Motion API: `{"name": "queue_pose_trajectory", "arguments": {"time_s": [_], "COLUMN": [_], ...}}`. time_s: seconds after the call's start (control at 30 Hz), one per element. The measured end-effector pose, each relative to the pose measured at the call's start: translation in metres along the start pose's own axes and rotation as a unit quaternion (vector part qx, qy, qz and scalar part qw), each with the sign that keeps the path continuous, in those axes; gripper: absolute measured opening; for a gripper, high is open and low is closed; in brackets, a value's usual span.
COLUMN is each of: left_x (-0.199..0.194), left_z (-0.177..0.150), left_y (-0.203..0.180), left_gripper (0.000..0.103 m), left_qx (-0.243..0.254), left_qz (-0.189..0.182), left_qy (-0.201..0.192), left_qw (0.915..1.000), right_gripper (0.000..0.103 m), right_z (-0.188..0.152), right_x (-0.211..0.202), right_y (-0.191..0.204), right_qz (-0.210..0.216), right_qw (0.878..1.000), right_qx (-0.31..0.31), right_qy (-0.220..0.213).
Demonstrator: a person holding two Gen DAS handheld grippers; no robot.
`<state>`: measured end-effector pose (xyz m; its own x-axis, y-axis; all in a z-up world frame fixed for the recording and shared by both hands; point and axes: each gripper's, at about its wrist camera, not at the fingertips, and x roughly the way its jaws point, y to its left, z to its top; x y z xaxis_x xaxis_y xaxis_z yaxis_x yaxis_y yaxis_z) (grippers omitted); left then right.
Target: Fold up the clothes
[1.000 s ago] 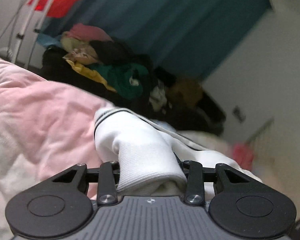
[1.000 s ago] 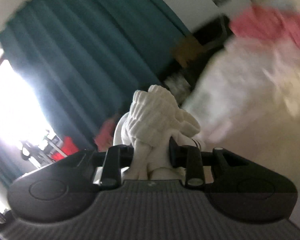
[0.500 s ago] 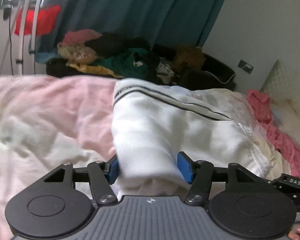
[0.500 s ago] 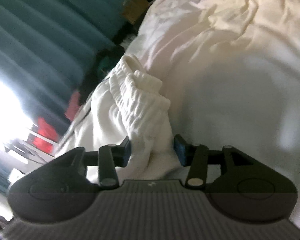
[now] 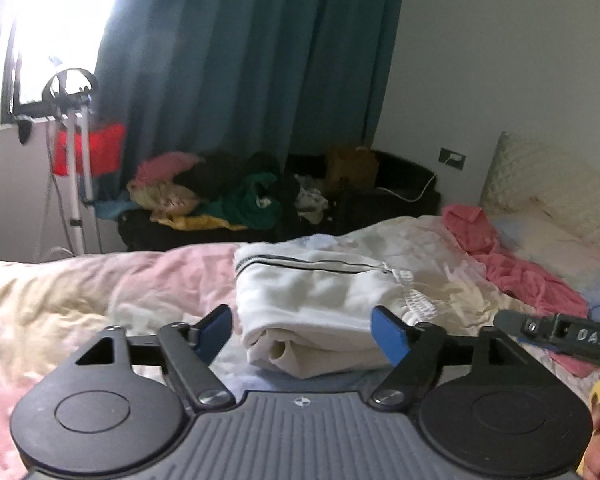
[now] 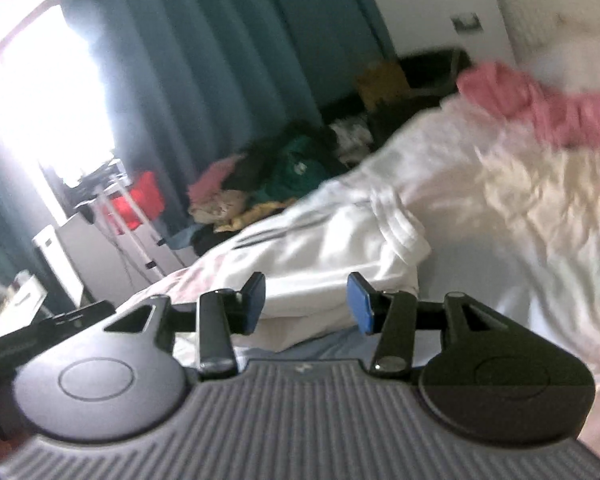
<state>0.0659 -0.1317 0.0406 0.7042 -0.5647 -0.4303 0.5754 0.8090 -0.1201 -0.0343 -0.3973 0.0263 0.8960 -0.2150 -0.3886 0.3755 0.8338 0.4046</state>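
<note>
Nearest to me, my left gripper (image 5: 302, 330) has its blue pads spread wide with nothing between them; my right gripper (image 6: 306, 300) is likewise apart and empty, though its view is blurred. Just past the left pads, at 12 o'clock, the white garment (image 5: 316, 296) lies on the bed cover (image 5: 100, 288) as a compact layered bundle, dark piping along its far edge. I judge this piece folded, or near enough; whether another fold is meant I cannot tell. At 2 o'clock a pink garment (image 5: 512, 264) lies crumpled on the bed, so I reckon that one is still left. Farther off at 11 o'clock, a heap of clothes (image 5: 236, 200) sits below the teal curtain (image 5: 252, 60), also unfolded.
</note>
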Motion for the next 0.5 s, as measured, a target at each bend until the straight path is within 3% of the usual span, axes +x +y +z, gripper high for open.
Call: {"name": "queue_pose_trajectory", "arguments": {"time_s": [0.03,0.1,0.17,0.33,0.5], "left_x": [-0.016,-0.048,-0.078,-0.133,-0.170], "left_z": [-0.001,-0.003,-0.007,-0.024,-0.041], "left_y": [-0.003,-0.008,-0.011,-0.013,-0.014], "left_gripper": [0.087,0.096,0.102,0.103,0.103], "left_qx": [0.002,0.006,0.006,0.000,0.006], "left_qz": [0.001,0.003,0.008,0.014,0.022], "left_qy": [-0.006,-0.019,-0.033,-0.065,-0.081], "left_qw": [1.0000,0.9998,0.9994,0.9978,0.9965], "right_gripper": [0.073,0.094,0.092,0.092,0.092], "right_z": [0.000,-0.001,-0.005,-0.017,-0.036], "right_x": [-0.014,-0.044,-0.071,-0.119,-0.137], "right_y": [0.008,0.023,0.037,0.056,0.067], "right_qz": [0.007,0.018,0.022,0.025,0.009], "right_qw": [1.000,0.998,0.997,0.994,0.992], "right_qx": [-0.014,-0.046,-0.070,-0.087,-0.107], "right_qy": [-0.009,-0.028,-0.038,-0.054,-0.058]}}
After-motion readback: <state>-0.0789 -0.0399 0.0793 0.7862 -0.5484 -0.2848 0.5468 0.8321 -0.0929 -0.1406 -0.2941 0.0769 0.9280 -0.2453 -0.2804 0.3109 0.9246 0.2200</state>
